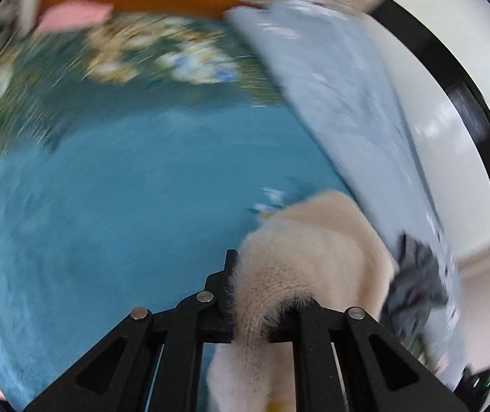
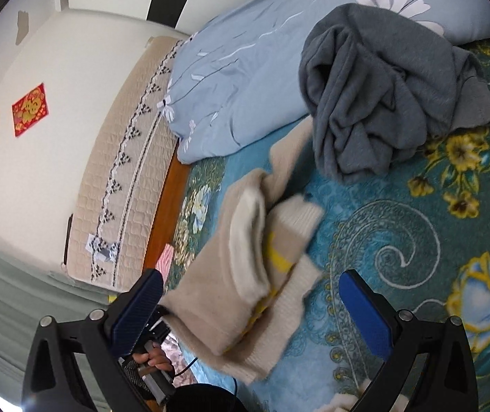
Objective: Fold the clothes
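The left hand-held gripper [image 1: 265, 309] is clamped tight on a fold of the cream sweater [image 2: 245, 274], which lies rumpled at the lower middle on the teal bedspread [image 2: 399, 223] below the grey garment [image 2: 382, 86], while the right hand-held gripper [image 2: 255, 312] hangs wide open over it.

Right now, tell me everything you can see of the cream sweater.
The cream sweater is a fuzzy knit, beige with paler ribbed bands and a yellow stripe or patch showing between its layers. It lies bunched and partly doubled over on the teal floral blanket, apart from the grey garment heaped against the blue pillow. The left gripper is shut on a fold of it. The right gripper is open above it, its pads not pressing it. Motion blur hides finer detail.
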Available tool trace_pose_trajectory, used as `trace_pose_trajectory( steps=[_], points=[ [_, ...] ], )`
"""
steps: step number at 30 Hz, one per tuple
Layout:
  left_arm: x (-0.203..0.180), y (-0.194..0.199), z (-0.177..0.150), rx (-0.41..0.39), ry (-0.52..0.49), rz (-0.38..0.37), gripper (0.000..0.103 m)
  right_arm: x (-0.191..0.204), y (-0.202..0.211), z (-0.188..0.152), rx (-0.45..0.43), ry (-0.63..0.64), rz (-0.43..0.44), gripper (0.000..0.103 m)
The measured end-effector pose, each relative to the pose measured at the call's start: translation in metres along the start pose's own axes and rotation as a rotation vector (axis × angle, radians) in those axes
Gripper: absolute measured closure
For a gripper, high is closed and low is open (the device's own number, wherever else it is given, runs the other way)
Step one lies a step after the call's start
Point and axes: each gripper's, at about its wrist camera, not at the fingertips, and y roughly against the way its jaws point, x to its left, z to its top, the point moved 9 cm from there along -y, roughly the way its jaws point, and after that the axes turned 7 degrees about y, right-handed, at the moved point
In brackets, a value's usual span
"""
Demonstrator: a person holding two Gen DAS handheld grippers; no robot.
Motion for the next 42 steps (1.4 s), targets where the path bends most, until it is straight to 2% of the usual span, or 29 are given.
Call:
trace_pose_trajectory(
  steps=[1, 3, 6, 8, 11, 16, 21, 25, 31, 34, 35, 36, 42],
  points=[
    [0.016, -0.001, 0.004, 0.005, 0.043, 0.011, 0.093, 0.003, -0.003, -0.002, 0.01, 0.006, -0.001, 0.0],
    [0.059, -0.007, 0.009, 0.036, 0.23, -0.006, 0.093, 0.006, -0.007, -0.005, 0.025, 0.015, -0.004, 0.0],
    [0.1, -0.017, 0.005, 0.092, 0.426, -0.046, 0.093, 0.013, -0.013, -0.011, 0.046, 0.026, -0.008, 0.0],
    [0.116, -0.021, 0.004, 0.113, 0.489, -0.056, 0.093, 0.018, -0.016, -0.014, 0.054, 0.036, -0.008, 0.0],
    [0.121, -0.025, -0.001, 0.138, 0.522, -0.089, 0.093, 0.025, -0.021, -0.019, 0.067, 0.045, -0.009, 0.0],
    [0.112, -0.022, -0.004, 0.153, 0.488, -0.116, 0.092, 0.038, -0.03, -0.027, 0.094, 0.063, -0.012, 0.0],
    [0.104, -0.014, -0.001, 0.206, 0.444, -0.133, 0.086, 0.048, -0.037, -0.036, 0.115, 0.078, -0.011, 0.0],
    [0.11, -0.001, 0.004, 0.187, 0.407, -0.093, 0.084, 0.058, -0.041, -0.041, 0.123, 0.093, 0.0, 0.0],
    [0.098, 0.02, 0.006, 0.155, 0.277, -0.08, 0.073, 0.072, -0.042, -0.049, 0.133, 0.115, 0.015, 0.0],
    [0.087, 0.029, 0.01, 0.139, 0.222, -0.101, 0.061, 0.08, -0.041, -0.051, 0.131, 0.13, 0.02, 0.0],
    [0.083, 0.033, 0.011, 0.133, 0.206, -0.114, 0.043, 0.082, -0.039, -0.052, 0.129, 0.134, 0.023, 0.0],
    [0.081, 0.035, 0.012, 0.134, 0.202, -0.123, 0.034, 0.084, -0.038, -0.052, 0.126, 0.138, 0.025, 0.0],
    [0.071, 0.076, 0.034, 0.078, 0.167, -0.164, 0.034, 0.098, -0.031, -0.043, 0.105, 0.165, 0.027, 0.0]
  ],
)
